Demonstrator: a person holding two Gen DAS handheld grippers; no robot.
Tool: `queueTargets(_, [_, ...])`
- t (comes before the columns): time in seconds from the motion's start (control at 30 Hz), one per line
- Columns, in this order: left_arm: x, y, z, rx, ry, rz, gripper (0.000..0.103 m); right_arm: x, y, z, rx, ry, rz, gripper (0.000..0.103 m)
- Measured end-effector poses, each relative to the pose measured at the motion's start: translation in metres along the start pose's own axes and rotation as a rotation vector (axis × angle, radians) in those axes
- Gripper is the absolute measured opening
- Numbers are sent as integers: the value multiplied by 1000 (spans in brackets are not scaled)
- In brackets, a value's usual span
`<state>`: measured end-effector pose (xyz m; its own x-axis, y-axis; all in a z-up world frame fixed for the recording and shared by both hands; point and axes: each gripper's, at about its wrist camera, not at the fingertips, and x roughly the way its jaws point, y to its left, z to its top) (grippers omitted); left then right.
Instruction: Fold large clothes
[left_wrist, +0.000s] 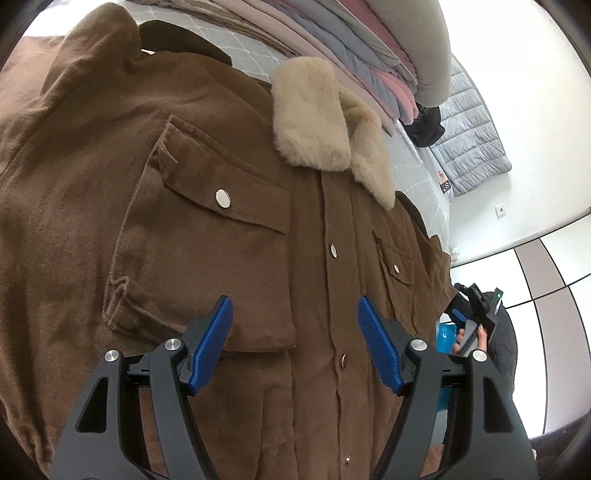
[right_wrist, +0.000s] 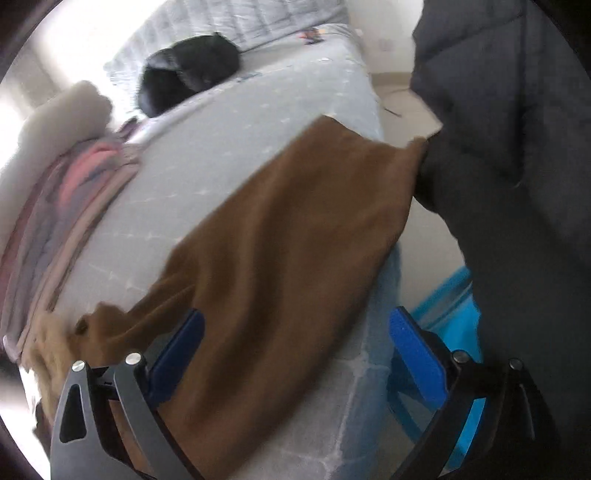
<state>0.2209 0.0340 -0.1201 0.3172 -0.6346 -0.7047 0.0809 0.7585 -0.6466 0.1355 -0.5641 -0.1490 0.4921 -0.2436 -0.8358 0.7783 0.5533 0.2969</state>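
**Brown jacket spread on the bed, both tools spread and empty**

The left wrist view looks straight down on the front of the brown jacket (left_wrist: 221, 229), which lies buttoned and face up on the grey-sheeted bed (left_wrist: 255, 55). Only here do the details show: a cream fur collar (left_wrist: 317, 118) at the neck, two chest pockets with flaps, one lower pocket flap on the left of the picture, and six round metal snaps in all, four down the placket and one on each chest pocket. The left tool (left_wrist: 295, 332) hovers over the placket with its two blue pads spread apart, nothing between them. At the right edge of this view the right tool (left_wrist: 476, 310) appears small, beyond the jacket's side, with a hand around its grip.

The right wrist view, blurred, shows what the other cannot: one plain brown stretch of the jacket (right_wrist: 280, 236) running toward the bed's edge, where a person's dark clothing (right_wrist: 509, 147) meets it. The right tool (right_wrist: 295, 354) has its two blue pads spread wide; brown cloth lies beneath the gap, not pinched. A bright blue object (right_wrist: 454, 306), unidentifiable, sits low beside the bed.

Both views share one stack of folded pink, grey and beige textiles (left_wrist: 362, 59) and one black item (right_wrist: 192, 70) farther up the bed.
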Motion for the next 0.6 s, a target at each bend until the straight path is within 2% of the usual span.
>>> queueTargets(0.13, [3,3,-1,-28,31,-30,67,13,-35,11,126,-26,4,96])
queueTargets(0.33, [4,4,-3,-52,62,-67,67,60,-61,43,308,17,15,96])
queueTargets(0.47, [5,2,-4,-42,63,-63,67,58,-59,60,280,-74,76,95])
queueTargets(0.53, [7,3,-3,-48,68,-60,67,50,-51,66,228,-121,66,83])
queueTargets(0.57, [8,4,-3,-52,71,-59,67,47,-47,68,205,-137,55,57])
queueTargets(0.6, [9,4,-3,-55,72,-59,67,46,-43,70,180,-144,52,40])
